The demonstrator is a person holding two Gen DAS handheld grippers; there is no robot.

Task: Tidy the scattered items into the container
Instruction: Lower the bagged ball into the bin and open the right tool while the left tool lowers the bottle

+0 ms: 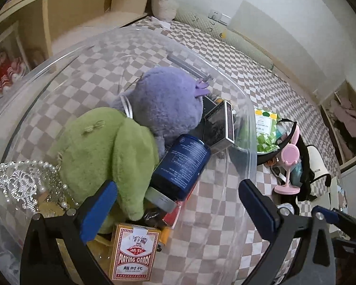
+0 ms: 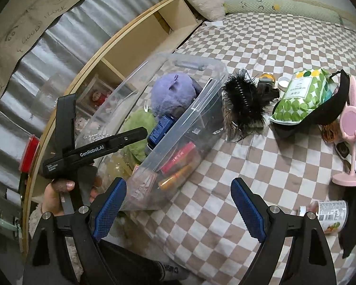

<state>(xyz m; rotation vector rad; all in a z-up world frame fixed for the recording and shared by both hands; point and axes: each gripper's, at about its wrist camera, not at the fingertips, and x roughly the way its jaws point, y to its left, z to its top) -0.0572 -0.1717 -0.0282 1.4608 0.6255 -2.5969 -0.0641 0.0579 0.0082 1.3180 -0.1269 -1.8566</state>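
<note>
Hovering over the clear container, left gripper spread wide and empty, playing cards at six o'clock inside, right gripper wide open, empty, green packet at two o'clock on the checkered bed.

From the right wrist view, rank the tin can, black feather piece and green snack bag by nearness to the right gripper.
From the right gripper:
1. Tin can, low at the right.
2. Black feather piece, beside the bin.
3. Green snack bag, farther back, right.
</note>
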